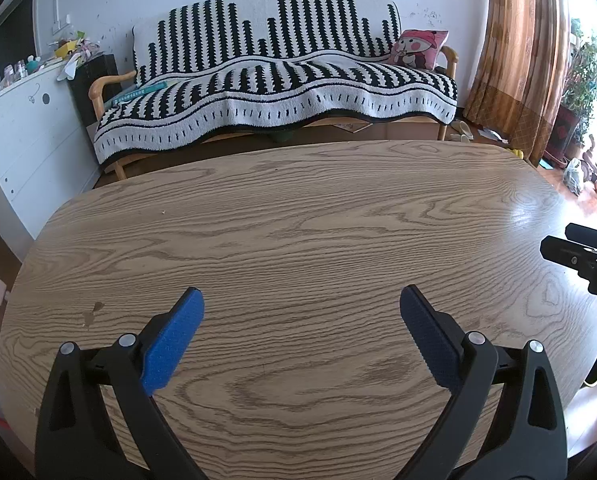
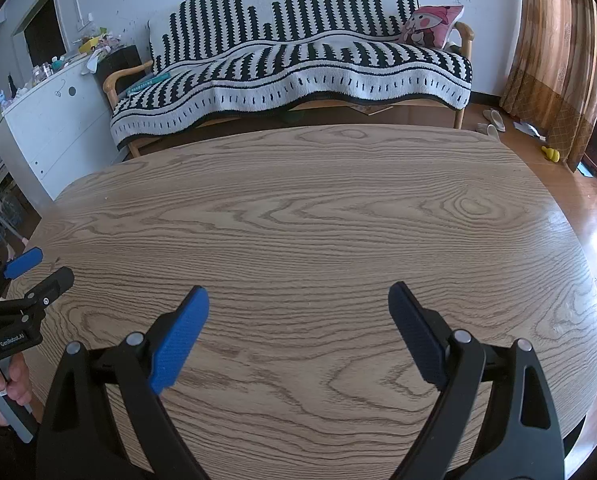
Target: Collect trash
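We hold both grippers over the wooden desk, side by side, facing a sofa.

Left gripper: fingers spread wide apart, blue pads facing inward, nothing between them. Seen from the right wrist, it sits at the left edge, with our hand wrapped on its handle.

Right gripper: fingers likewise well apart, clamped on nothing. From the left wrist, only its black tip shows at the right edge.

Trash: we see none on the desk top in either view; only wood grain and a small dark blemish near the left side. Scraps lie on the floor by the curtain: a pale paper piece and a small yellow object, both well apart from the desk.

Beyond the desk: sofa under a black-and-white striped blanket, pink cartoon cushion at its right end, white cabinet to the left with clutter on top.
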A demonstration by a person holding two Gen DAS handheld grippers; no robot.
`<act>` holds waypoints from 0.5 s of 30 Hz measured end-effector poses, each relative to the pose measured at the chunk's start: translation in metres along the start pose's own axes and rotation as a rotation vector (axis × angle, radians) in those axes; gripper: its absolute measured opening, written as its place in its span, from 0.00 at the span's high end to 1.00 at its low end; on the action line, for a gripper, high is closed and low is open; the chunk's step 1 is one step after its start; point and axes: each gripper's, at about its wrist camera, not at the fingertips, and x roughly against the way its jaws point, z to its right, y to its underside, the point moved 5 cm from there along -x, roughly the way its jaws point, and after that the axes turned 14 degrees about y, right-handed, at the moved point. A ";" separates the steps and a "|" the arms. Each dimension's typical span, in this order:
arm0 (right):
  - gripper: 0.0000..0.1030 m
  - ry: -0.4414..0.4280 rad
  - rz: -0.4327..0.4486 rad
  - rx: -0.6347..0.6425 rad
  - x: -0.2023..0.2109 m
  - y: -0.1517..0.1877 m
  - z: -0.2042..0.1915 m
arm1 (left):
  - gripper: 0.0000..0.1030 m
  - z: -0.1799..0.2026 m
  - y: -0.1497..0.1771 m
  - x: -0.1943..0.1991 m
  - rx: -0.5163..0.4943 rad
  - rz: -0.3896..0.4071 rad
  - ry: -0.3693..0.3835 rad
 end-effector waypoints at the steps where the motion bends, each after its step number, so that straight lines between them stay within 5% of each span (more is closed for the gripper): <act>1: 0.15 0.000 0.000 0.000 0.000 0.000 0.000 | 0.07 0.000 0.000 0.000 0.001 0.000 0.000; 15: 0.15 0.001 0.002 -0.001 0.001 -0.001 0.000 | 0.07 -0.002 0.003 0.001 0.007 -0.002 -0.010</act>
